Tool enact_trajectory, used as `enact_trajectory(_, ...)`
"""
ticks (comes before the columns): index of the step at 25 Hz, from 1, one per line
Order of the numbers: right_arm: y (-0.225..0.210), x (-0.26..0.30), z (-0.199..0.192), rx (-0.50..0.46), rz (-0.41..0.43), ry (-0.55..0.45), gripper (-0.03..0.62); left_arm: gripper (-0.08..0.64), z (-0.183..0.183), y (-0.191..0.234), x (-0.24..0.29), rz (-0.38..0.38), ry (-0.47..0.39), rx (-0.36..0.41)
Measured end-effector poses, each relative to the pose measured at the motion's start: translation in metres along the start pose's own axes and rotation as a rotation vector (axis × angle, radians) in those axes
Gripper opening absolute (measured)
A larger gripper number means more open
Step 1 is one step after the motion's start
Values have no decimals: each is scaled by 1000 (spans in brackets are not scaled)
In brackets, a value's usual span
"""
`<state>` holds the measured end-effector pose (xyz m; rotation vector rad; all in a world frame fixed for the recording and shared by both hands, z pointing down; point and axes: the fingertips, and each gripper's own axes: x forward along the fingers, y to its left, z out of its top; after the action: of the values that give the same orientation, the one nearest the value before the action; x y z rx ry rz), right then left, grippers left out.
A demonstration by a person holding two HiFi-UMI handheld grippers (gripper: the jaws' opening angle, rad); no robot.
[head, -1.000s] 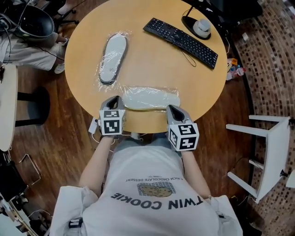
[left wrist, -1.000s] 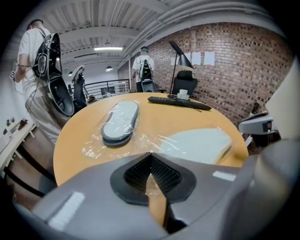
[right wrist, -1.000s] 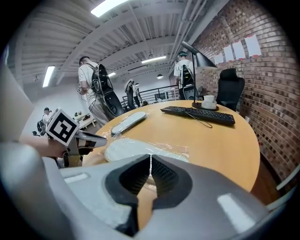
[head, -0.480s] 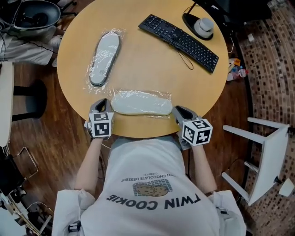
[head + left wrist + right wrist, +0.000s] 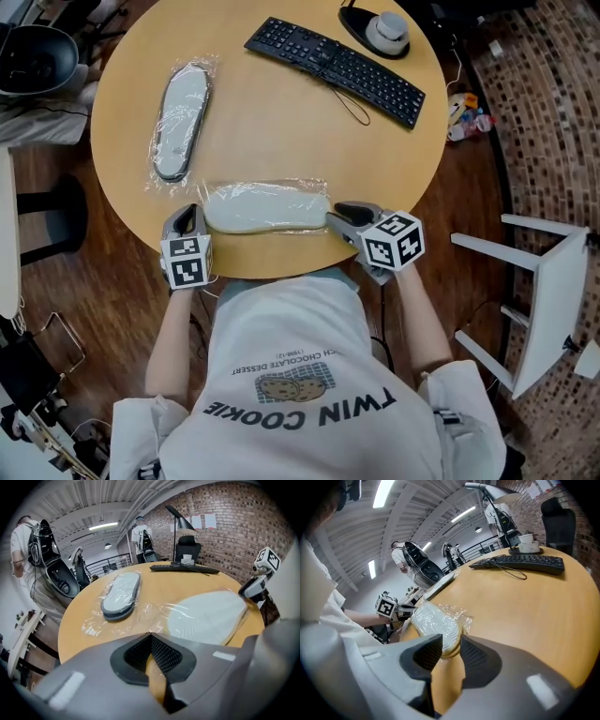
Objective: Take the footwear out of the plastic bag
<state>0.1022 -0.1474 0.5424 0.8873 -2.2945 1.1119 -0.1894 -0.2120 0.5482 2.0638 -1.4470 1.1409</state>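
Two pale slippers, each sealed in a clear plastic bag, lie on the round wooden table (image 5: pixel 281 131). The near slipper (image 5: pixel 265 206) lies crosswise at the front edge; the far slipper (image 5: pixel 178 120) lies at the left. My left gripper (image 5: pixel 186 221) is at the near bag's left end, its jaws (image 5: pixel 150 634) shut with the film's edge at their tips. At that slipper's right end my right gripper (image 5: pixel 339 214) has just been opening. Its jaws (image 5: pixel 450 639) stand apart with the bagged slipper (image 5: pixel 438 623) end between the fingertips.
A black keyboard (image 5: pixel 333 70) with a trailing cord lies at the table's far right, a lamp base (image 5: pixel 380 28) behind it. A white chair (image 5: pixel 544 300) stands on the wood floor to the right. My body is close against the table's front edge.
My right gripper has swung from the front edge round to the near slipper's right end, and its jaws have parted. The left gripper stays at the bag's left end.
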Motion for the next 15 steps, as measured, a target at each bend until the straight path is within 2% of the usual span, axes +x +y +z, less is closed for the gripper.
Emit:
enact_trajectory(4,0,2,4,-113,82,81,167,8,-4,-1,6,10,11,38)
enact_trajectory(8,-4,3,12,-179,136,138,167,6,-1,-2,4,25,1,86)
enact_trajectory(12,-9,12,8,-228,186,240,167,6,-2,-4,5,34,0,91)
enact_trajectory(15,-10,16,4,-228,239,302,167,6,-6,-5,8,33,-1,87)
